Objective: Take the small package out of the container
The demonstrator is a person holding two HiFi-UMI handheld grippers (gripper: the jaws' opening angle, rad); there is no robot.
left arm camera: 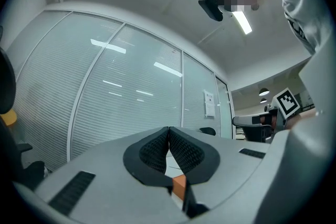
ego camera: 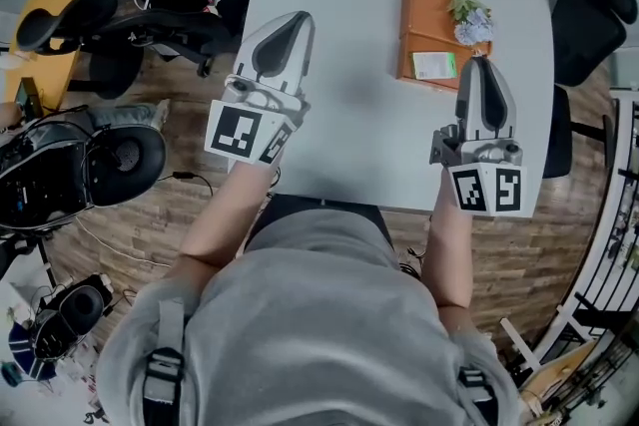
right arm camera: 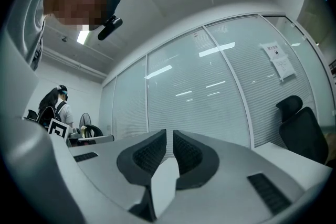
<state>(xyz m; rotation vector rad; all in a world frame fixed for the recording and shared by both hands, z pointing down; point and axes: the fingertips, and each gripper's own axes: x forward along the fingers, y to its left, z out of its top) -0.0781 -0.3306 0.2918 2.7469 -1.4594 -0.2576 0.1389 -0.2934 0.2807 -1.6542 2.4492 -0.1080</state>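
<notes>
Small package is lying flat at near edge of orange container, far right on bench. Judging it light, thin, probably slick (pinch an exposed edge). Left hand-held gripper is sitting clenched, empty; right hand-held gripper is hovering beside it, slightly released, empty.

The container is orange, the small package green-white, the table grey.
</notes>
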